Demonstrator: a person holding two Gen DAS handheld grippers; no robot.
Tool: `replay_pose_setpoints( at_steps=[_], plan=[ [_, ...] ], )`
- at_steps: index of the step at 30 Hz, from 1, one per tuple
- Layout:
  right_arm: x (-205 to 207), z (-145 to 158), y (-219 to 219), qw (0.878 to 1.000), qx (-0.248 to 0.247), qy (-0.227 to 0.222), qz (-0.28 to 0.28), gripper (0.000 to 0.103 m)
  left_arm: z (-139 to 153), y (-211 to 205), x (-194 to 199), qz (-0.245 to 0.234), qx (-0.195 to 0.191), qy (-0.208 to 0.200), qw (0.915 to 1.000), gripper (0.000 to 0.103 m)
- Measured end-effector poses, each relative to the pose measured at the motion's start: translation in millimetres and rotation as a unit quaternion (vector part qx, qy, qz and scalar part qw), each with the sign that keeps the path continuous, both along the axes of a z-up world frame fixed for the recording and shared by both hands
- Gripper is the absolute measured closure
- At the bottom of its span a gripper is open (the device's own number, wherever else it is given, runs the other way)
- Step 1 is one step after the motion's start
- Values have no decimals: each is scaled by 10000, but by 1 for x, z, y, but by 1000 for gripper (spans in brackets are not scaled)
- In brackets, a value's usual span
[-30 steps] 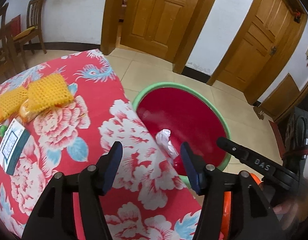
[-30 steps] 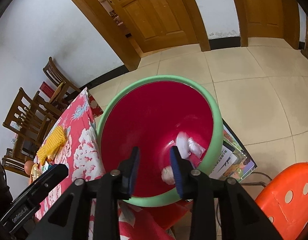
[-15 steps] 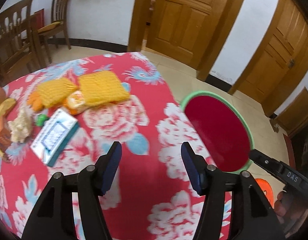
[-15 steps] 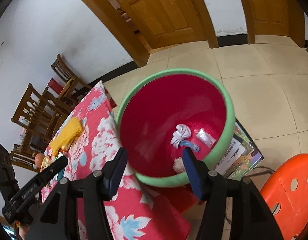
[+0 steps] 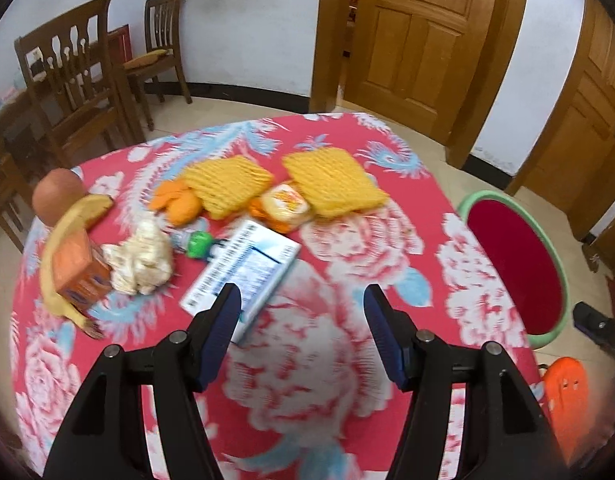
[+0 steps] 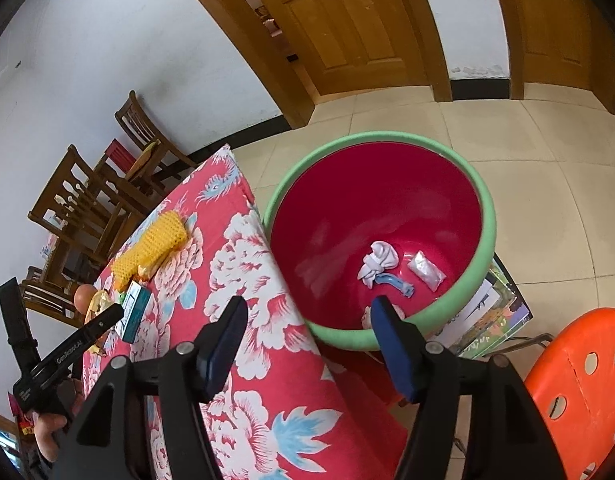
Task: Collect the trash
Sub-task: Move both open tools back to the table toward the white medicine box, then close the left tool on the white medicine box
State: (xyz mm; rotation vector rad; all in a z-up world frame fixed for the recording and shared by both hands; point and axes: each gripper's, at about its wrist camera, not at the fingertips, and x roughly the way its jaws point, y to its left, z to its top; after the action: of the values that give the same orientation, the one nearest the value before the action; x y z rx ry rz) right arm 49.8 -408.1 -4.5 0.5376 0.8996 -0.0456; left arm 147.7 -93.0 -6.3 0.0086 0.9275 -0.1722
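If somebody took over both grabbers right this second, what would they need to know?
Left gripper: open, empty, over the table near the white box.
Right gripper: jaws just opened, empty, above the bin.
Done: crumpled tissue, small packet and blue piece lie in the bin.
Left: white box, crumpled wad, banana peel, yellow nets, wrappers on the table.

- Even, soft daylight fills both views — bright, no harsh shadows.
- The left wrist view is motion-blurred: the tablecloth (image 5: pixel 327 340) pattern and white box (image 5: pixel 243 272) print smear.
- The right wrist view is sharp; a faint sheen glazes the red bin (image 6: pixel 331 240) wall.
- Fisheye bending curves the door frames; corners vignette black.
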Motion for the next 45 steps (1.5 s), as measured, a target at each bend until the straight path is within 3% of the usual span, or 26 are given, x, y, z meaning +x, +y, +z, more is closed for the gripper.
replay_pose_setpoints(
  at_steps=[9, 25, 30, 39, 45],
  plan=[
    [3, 0, 12, 9999, -113, 71, -22, 35, -15, 16, 21, -26, 679, 96, 9976, 34],
    [15, 1, 19, 9999, -49, 128, -46, 33, -43, 23, 42, -172, 431, 358, 9983, 35],
    [18, 2, 21, 9999, -107, 122, 13, 33, -45, 16, 37, -279, 582, 291, 9975, 42],
    [21, 2, 28, 9998, -96, 137, 85, 33, -37, 22, 14, -338, 60, 302, 9990, 44],
    [27, 3, 41, 9994, -193, 142, 256, 33, -25, 39, 2, 18, -441, 118, 9990, 44]
  ],
)
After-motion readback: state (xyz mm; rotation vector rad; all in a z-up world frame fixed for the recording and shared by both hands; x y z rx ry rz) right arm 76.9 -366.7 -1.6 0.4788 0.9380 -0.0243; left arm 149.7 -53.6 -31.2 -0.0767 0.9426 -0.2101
